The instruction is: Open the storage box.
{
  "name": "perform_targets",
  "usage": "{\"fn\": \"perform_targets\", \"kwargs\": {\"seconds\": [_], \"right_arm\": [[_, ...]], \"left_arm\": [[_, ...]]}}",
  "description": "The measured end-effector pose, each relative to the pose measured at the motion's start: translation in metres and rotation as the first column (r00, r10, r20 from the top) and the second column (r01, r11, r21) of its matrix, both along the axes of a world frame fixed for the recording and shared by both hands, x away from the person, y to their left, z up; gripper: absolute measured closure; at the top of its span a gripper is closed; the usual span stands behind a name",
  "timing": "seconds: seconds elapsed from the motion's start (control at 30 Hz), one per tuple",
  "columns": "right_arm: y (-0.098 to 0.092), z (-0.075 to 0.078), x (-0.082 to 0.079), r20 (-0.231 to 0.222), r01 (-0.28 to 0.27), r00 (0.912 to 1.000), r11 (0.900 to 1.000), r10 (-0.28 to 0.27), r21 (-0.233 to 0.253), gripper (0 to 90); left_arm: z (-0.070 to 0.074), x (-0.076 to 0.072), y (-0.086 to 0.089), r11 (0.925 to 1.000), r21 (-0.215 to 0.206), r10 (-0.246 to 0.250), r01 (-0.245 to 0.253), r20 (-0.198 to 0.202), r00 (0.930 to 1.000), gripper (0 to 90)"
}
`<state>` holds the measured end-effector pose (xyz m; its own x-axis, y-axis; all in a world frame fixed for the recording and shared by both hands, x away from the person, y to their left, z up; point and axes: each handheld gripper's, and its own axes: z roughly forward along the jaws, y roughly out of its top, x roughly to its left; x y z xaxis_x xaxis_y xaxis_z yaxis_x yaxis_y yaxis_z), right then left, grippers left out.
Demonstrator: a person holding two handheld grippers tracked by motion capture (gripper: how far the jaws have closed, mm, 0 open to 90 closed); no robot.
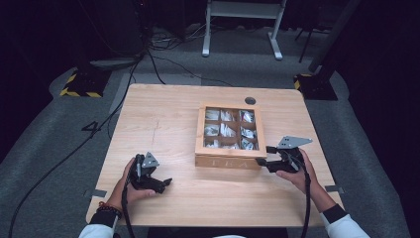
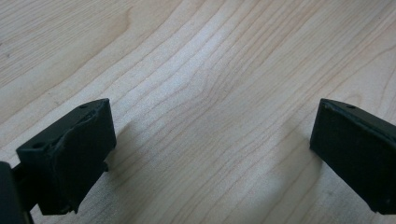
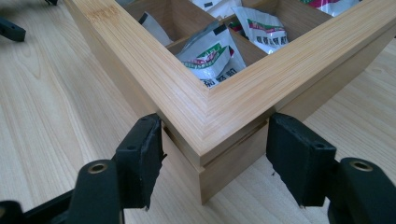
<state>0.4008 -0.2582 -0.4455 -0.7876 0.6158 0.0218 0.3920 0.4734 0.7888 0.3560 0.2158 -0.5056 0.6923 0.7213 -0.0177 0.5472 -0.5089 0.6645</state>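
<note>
Jaws of the right gripper [image 3: 212,156] stand spread on either side of the near right corner of the tea box [image 3: 219,116], one pad beside each wall that meets at that corner; the left pad lies against or just beside the wood, the right pad sits close to the other wall, and whether either presses on it cannot be told. The corner points straight back between the two jaws, and the seam where the lid [image 3: 187,100] meets the lower part of the box runs level with the pads. Beyond the jaws, past the lid's wooden frame, white tea packets [image 3: 210,56] with green and red print lie in the box's compartments. From the high view, the right gripper [image 1: 270,156] reaches the box [image 1: 229,159] from the right, held in the person's right hand [image 1: 297,173], with its grey plate on top and the cable trailing back along the forearm. The box sits on the wooden table [image 1: 163,119], right of the middle, its front face lettered and its nine compartments showing through the lid. The left gripper [image 1: 166,182] rests well apart from the box, to its left and nearer the person, held in the left hand [image 1: 130,186]. Its own view shows its jaws [image 2: 212,154] set wide with nothing between them, just bare table [image 2: 210,84] grain ahead of and under the pads, and their shadows falling close beneath them.
</note>
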Motion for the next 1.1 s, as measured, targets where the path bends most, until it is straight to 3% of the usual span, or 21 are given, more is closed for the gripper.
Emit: {"fn": "perform_targets", "kwargs": {"seconds": [0.2,0.23,0.27,0.33,0.37,0.4,0.5,0.63,0.87,0.9,1.1], "right_arm": [[0.000,0.003,0.000,0.001,0.007,1.0000,1.000,-0.007,0.020,36.8],[0.000,0.003,0.000,0.003,0.007,1.0000,1.000,-0.007,0.018,36.8],[-0.001,0.004,0.000,0.003,0.009,1.0000,1.000,-0.009,0.028,36.9],[-0.001,0.004,0.000,0.003,0.009,1.0000,0.999,-0.009,0.032,36.9],[-0.002,0.005,0.000,0.003,0.010,0.9999,0.999,-0.010,0.036,36.9],[-0.002,0.005,0.000,0.003,0.012,0.9999,0.999,-0.012,0.039,36.9],[-0.001,0.006,0.000,0.008,0.020,0.9998,0.999,-0.020,0.042,36.9],[-0.001,0.007,0.000,0.006,0.024,0.9997,0.998,-0.024,0.056,37.0],[-0.001,0.012,0.001,0.010,0.034,0.9993,0.997,-0.035,0.075,36.9],[-0.001,0.013,0.002,0.009,0.035,0.9993,0.996,-0.036,0.079,36.9],[-0.002,0.016,0.003,0.008,0.038,0.9992,0.995,-0.039,0.091,36.8]], "left_arm": [[0.003,0.002,-0.003,0.9999,0.011,0.008,-0.008,-0.007,0.9999,2.5],[0.004,0.002,-0.004,1.0000,0.003,0.005,-0.005,-0.003,1.0000,7.3],[0.008,0.003,-0.005,0.9997,-0.016,-0.020,0.020,0.012,0.9997,25.3],[0.011,0.004,-0.006,0.9994,-0.022,-0.025,0.025,0.021,0.9995,23.5],[0.013,0.004,-0.007,0.9992,-0.033,-0.020,0.022,0.036,0.9991,14.2],[0.016,0.005,-0.009,0.9989,-0.036,-0.027,0.029,0.055,0.9981,20.3],[0.024,0.008,-0.017,0.9987,-0.023,-0.043,0.045,0.086,0.9953,17.0],[0.039,0.014,-0.028,0.9970,-0.052,-0.050,0.057,0.137,0.9893,17.5],[0.060,0.026,-0.048,0.9934,-0.069,-0.075,0.092,0.215,0.9738,18.8],[0.065,0.030,-0.054,0.9917,-0.075,-0.084,0.104,0.237,0.9679,18.9],[0.074,0.042,-0.068,0.9894,-0.079,-0.098,0.122,0.264,0.9594,19.2]]}}
